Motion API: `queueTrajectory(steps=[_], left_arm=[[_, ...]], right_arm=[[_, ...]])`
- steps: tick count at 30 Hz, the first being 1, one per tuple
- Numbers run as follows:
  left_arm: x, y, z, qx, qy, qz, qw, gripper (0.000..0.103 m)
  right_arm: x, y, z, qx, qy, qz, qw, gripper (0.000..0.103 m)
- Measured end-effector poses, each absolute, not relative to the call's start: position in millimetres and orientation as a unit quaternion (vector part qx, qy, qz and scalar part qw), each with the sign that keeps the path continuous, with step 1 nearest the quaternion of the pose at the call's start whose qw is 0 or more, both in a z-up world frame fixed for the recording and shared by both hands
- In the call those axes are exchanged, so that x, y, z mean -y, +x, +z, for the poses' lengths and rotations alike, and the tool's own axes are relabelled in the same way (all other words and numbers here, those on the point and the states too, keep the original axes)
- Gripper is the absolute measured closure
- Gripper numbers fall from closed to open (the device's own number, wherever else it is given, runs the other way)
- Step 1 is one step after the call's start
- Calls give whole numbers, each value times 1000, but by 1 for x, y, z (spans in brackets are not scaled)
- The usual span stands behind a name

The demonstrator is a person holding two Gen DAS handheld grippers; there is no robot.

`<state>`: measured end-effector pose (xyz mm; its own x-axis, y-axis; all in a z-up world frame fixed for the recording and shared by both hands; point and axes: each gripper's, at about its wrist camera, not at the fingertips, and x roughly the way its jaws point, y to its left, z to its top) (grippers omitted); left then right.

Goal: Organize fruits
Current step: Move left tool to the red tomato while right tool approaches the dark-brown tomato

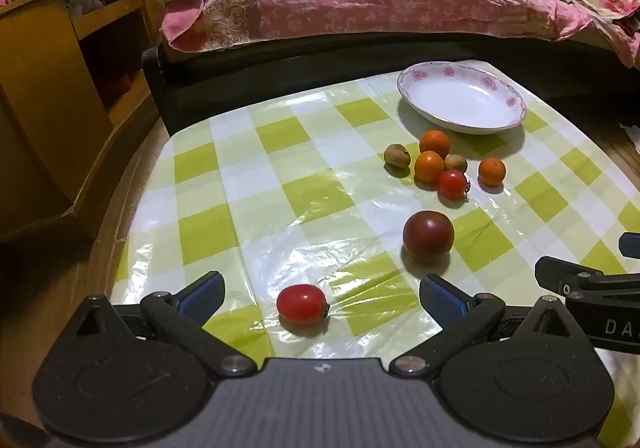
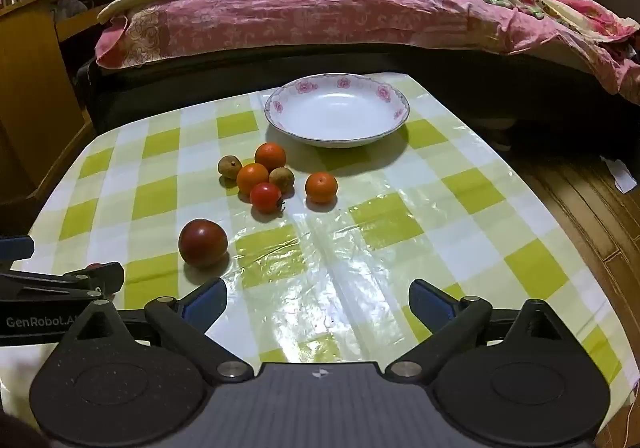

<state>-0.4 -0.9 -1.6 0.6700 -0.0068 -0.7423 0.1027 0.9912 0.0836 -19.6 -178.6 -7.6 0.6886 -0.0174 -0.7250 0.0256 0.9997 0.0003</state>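
Left gripper (image 1: 320,298): jaws wide, small red tomato (image 1: 301,304) lying loose between, seen only here.
Right gripper (image 2: 318,306): spread wide, empty over checked cloth (image 2: 360,248).
Plate (image 2: 276,116): bare, both views.

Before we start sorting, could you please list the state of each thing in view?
Plate: upright, empty.
Small red tomato: loose on the tablecloth, between the left gripper's open jaws.
Dark tomato: loose, apart.
Fruit cluster: bunched near the plate.
Lone orange fruit: apart.
Left gripper: open.
Right gripper: open, empty.
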Motion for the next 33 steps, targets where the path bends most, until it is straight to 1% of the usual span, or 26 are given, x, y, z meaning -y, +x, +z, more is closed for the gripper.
queueTrajectory(steps=[5,14,22,25,33], left_arm=[[6,-2,-1,-413,70,-20,908,0],[0,-1,-6,-425,59,-18,903,0],[-1,0,-7,-427,60,-15,902,0],[-2,1,-8,-428,59,-14,902,0],[-4,0,-8,-426,60,-12,903,0]], right_arm=[[176,-18,-9,-396,6,-1,918,14],[170,-19,-14,-407,3,6,914,18],[168,-18,-16,-412,6,12,911,19],[166,-18,-16,-413,9,19,911,22],[163,-16,-16,-418,14,33,908,27]])
